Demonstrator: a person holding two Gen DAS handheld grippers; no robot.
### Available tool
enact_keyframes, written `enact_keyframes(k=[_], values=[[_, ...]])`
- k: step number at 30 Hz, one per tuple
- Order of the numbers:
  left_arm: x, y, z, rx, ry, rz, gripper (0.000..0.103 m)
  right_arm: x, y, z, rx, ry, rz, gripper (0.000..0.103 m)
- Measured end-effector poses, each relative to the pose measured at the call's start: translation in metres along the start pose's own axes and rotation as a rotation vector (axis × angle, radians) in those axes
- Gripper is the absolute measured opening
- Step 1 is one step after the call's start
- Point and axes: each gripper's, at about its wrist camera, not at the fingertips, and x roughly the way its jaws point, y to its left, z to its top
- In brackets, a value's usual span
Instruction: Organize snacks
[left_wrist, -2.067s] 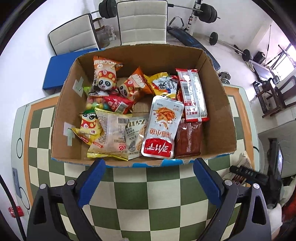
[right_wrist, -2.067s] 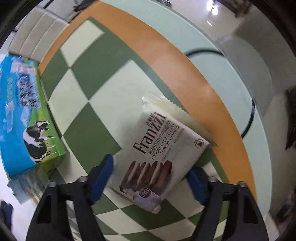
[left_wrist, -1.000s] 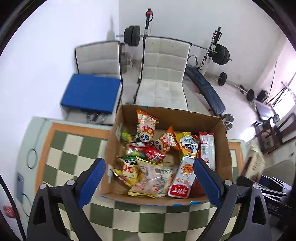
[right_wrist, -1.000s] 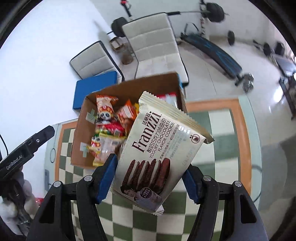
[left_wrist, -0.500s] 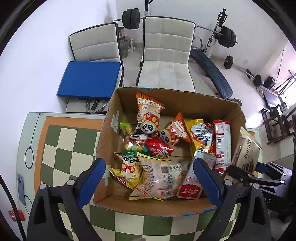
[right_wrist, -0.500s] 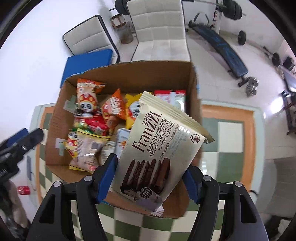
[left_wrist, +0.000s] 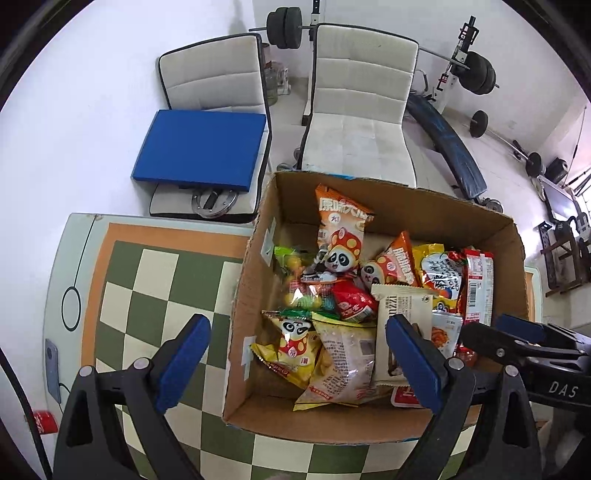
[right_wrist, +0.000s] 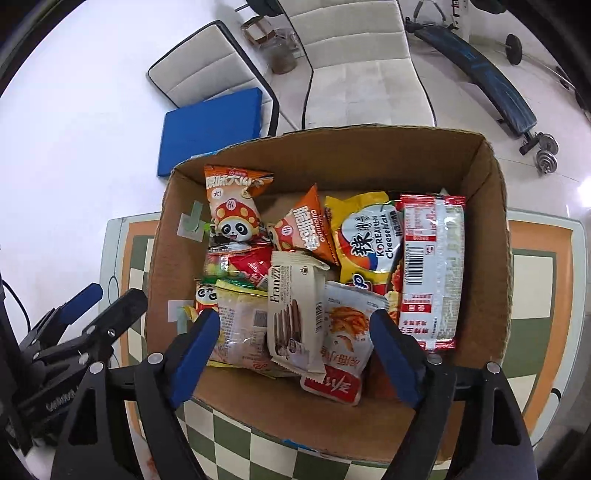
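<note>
Snacks fill the cardboard box (right_wrist: 495, 206) on the checkered table (left_wrist: 155, 280). The Franzzi cookie pack (right_wrist: 295, 314) lies inside on top of the other bags, touching no fingers. The right gripper (right_wrist: 295, 354) hangs over the box, spread wide with nothing in it. The left gripper (left_wrist: 299, 362) is spread wide too, holding nothing.

Cream cookie pack (right_wrist: 295, 314): "Franzzi", printed sideways
Yellow noodle pack (right_wrist: 369, 240): "KOREA Cheese", large "辣", last word unclear
Orange triangle pack (right_wrist: 306, 232): "CUCUMO", Chinese "脆脆"-like characters
Panda pack (right_wrist: 232, 206): "原味大", "大!", "Hi"
Right gripper body (left_wrist: 561, 389): "DAS"
Left gripper body (right_wrist: 61, 400): "GenRobot", faint
Red-silver pack (right_wrist: 432, 273): barcode, small print unreadable
</note>
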Motion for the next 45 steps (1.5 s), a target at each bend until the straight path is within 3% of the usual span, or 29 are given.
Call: enact_keyframes(k=[3,5,11,17,29,45], values=[[0.000,-0.003,-0.006,0.010,0.012,-0.005,0.097,-0.001,-0.003,-0.008,0.007,0.000,-0.033,0.086],[0.000,-0.006,-0.012,0.022,0.018,-0.003,0.097,-0.003,-0.004,-0.016,0.007,-0.007,-0.069,0.093],[-0.003,-0.015,-0.028,0.057,0.031,-0.013,0.097,-0.015,-0.009,-0.042,-0.006,-0.037,-0.180,0.093],[-0.016,-0.017,-0.038,0.077,0.014,-0.006,0.097,-0.028,-0.009,-0.063,0.009,-0.068,-0.220,0.093],[-0.078,-0.016,-0.068,0.092,-0.047,-0.037,0.097,-0.077,0.006,-0.104,0.025,-0.161,-0.220,0.094],[-0.192,-0.011,-0.143,0.098,-0.131,-0.080,0.097,-0.194,0.042,-0.214,0.014,-0.364,-0.228,0.094]])
